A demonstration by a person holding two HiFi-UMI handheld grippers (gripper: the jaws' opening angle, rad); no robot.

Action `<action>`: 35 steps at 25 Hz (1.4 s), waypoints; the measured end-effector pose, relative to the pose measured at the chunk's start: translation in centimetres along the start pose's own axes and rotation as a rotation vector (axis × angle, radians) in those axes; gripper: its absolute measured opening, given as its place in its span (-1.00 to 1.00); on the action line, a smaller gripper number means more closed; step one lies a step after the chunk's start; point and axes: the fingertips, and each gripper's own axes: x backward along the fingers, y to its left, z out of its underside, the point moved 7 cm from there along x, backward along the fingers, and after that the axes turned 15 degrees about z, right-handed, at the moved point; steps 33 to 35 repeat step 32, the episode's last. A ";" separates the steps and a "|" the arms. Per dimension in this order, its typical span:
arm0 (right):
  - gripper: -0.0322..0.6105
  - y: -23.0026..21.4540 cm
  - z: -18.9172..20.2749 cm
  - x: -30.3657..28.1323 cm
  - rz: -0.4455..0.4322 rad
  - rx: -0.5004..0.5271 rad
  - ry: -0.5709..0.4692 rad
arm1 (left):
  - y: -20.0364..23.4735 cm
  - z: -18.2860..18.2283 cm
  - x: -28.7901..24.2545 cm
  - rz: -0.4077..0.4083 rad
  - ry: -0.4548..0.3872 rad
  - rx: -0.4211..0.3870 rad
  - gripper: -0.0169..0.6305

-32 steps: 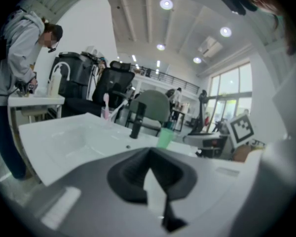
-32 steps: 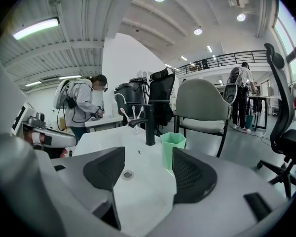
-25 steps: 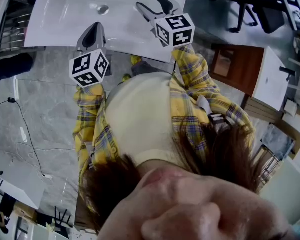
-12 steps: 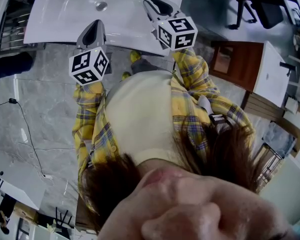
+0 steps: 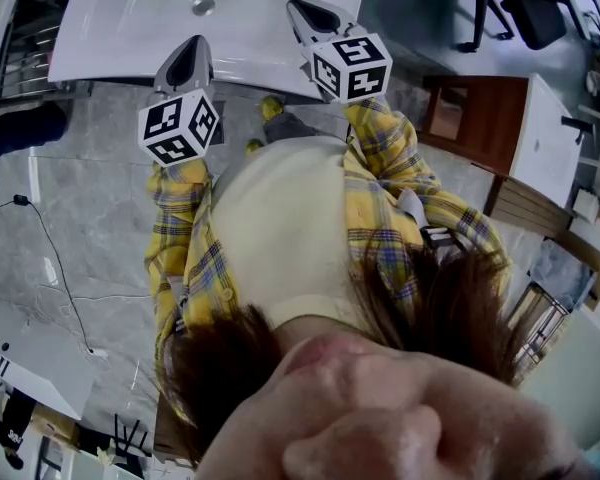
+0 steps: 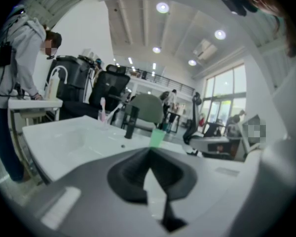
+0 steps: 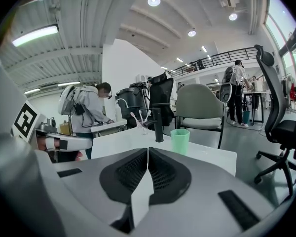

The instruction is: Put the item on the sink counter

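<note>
The sink counter point(image 5: 120, 38) is plain white, the cup point(image 7: 180, 140) pale green, the tap point(image 7: 159, 125) black. The sleeves point(image 5: 380, 148) are yellow plaid, the top point(image 5: 280, 238) cream, the floor point(image 5: 90, 198) grey with marble veining, the cabinet point(image 5: 460, 133) reddish brown

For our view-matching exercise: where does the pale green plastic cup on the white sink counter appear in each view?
Head view: not in it.
Left gripper view: pale green plastic cup, centre, just above the jaw tips.
Right gripper view: cup slightly right of centre, right of the black tap.
Shared landmark: the white sink counter.
</note>
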 end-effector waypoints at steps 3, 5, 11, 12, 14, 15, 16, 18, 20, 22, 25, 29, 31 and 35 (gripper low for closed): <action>-0.85 0.4 0.2 0.3 -0.012 -0.019 0.009 | 0.0 0.1 0.2 0.002 0.003 0.001 -0.93; -0.86 0.6 0.4 0.5 -0.019 -0.024 0.017 | -0.1 0.2 0.3 0.004 0.007 0.001 -0.93; -0.86 1.1 0.7 0.9 -0.026 -0.021 0.027 | -0.3 0.3 0.5 0.013 0.012 0.000 -0.93; -0.86 1.2 0.7 1.0 -0.027 -0.022 0.028 | -0.4 0.3 0.6 0.014 0.012 0.000 -0.93; -0.86 1.3 0.8 1.1 -0.029 -0.021 0.031 | -0.5 0.4 0.6 0.015 0.011 0.000 -0.93; -0.86 1.3 0.9 1.1 -0.031 -0.020 0.032 | -0.5 0.4 0.6 0.015 0.011 0.001 -0.93; -0.86 1.3 0.9 1.1 -0.033 -0.018 0.033 | -0.6 0.4 0.6 0.015 0.012 0.000 -0.93; -0.86 1.3 0.9 1.2 -0.036 -0.016 0.034 | -0.8 0.5 0.6 0.015 0.013 -0.001 -0.93; -0.86 1.3 0.9 1.2 -0.040 -0.014 0.035 | -1.0 0.6 0.6 0.015 0.015 -0.003 -0.93; -0.86 1.3 0.9 1.3 -0.044 -0.015 0.037 | -1.1 0.5 0.6 0.013 0.016 -0.004 -0.93; -0.86 1.1 0.9 1.3 -0.049 -0.013 0.043 | -1.4 0.5 0.6 0.008 0.013 -0.004 -0.93; -0.86 1.1 1.0 1.0 -0.055 -0.012 0.053 | -1.4 0.6 0.6 0.001 0.014 0.000 -0.93; -0.86 1.1 1.3 0.9 -0.057 -0.014 0.064 | -1.3 0.7 0.7 -0.002 0.020 0.002 -0.93; -0.86 1.2 1.4 0.8 -0.058 -0.015 0.070 | -1.3 0.8 0.7 -0.004 0.023 0.003 -0.93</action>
